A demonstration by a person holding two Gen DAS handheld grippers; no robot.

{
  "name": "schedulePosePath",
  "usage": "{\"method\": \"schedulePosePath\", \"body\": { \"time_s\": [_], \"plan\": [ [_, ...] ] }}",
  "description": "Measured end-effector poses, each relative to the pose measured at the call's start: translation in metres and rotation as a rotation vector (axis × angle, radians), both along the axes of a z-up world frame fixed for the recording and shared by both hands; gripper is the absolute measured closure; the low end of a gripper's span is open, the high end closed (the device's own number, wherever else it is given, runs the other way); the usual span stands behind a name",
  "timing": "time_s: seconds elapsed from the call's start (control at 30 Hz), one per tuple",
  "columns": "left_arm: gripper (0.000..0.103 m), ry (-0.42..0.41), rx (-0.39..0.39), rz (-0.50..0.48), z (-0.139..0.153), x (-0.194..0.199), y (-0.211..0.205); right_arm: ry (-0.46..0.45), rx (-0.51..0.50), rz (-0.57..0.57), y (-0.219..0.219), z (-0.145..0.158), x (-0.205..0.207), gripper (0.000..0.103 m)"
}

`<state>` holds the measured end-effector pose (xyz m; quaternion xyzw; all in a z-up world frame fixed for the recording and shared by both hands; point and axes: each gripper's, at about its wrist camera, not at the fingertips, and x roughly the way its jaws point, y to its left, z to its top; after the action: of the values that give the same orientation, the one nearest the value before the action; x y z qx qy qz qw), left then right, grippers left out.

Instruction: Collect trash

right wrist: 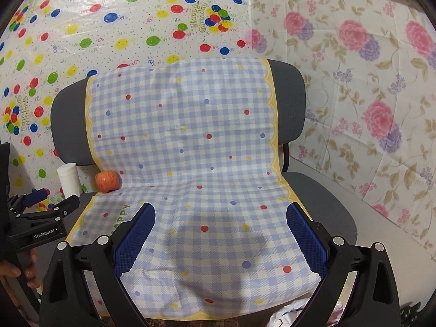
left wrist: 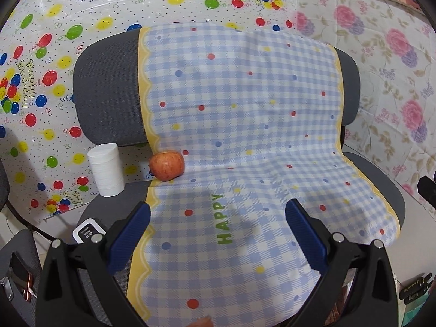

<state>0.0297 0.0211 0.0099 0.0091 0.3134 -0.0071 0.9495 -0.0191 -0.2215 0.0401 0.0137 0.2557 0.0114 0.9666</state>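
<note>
A red apple (left wrist: 166, 165) sits at the back left of a grey chair's seat, on the edge of a blue checked cloth (left wrist: 245, 125). A white paper cup stack (left wrist: 106, 170) stands just left of it. Both show in the right wrist view too: apple (right wrist: 107, 181), cup (right wrist: 68, 180). My left gripper (left wrist: 218, 215) is open and empty above the seat front. My right gripper (right wrist: 220, 218) is open and empty over the seat's middle. The left gripper also appears at the left edge of the right wrist view (right wrist: 46, 199).
The grey chair (right wrist: 288, 103) stands against a balloon-print sheet (left wrist: 54, 54) and a floral sheet (right wrist: 368, 95). A small white device (left wrist: 87, 231) lies at the seat's left front. Crumpled white plastic (right wrist: 288, 313) lies below the seat front.
</note>
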Motion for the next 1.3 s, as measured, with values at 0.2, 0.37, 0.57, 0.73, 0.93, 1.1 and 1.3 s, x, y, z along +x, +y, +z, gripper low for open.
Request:
{"method": "schedulePosePath", "body": {
  "time_s": [0.2, 0.37, 0.57, 0.73, 0.93, 1.1, 1.3],
  "plan": [
    [0.007, 0.002, -0.005, 0.002, 0.0011, 0.0046, 0.0017, 0.000, -0.002, 0.001, -0.0003, 0.0000, 0.0000, 0.007],
    [0.007, 0.002, -0.006, 0.005, 0.0014, 0.0053, 0.0014, 0.005, 0.000, 0.002, 0.0004, -0.0009, 0.0022, 0.007],
    [0.007, 0.001, -0.006, 0.004, 0.0024, 0.0056, 0.0014, 0.011, 0.002, 0.001, 0.0034, -0.0052, 0.0051, 0.007],
    [0.007, 0.001, -0.008, 0.002, 0.0026, 0.0067, 0.0024, 0.007, 0.007, -0.003, 0.0015, -0.0051, 0.0034, 0.007],
    [0.007, 0.001, -0.008, 0.005, 0.0028, 0.0053, 0.0015, 0.006, 0.007, -0.005, 0.0010, -0.0049, 0.0027, 0.007],
    [0.007, 0.000, -0.009, 0.005, 0.0029, 0.0058, 0.0014, 0.001, 0.009, -0.006, 0.0014, -0.0049, 0.0008, 0.007],
    [0.007, 0.000, -0.009, 0.004, 0.0030, 0.0051, 0.0014, 0.000, 0.008, -0.006, 0.0012, -0.0027, -0.0009, 0.007]
  ]
}}
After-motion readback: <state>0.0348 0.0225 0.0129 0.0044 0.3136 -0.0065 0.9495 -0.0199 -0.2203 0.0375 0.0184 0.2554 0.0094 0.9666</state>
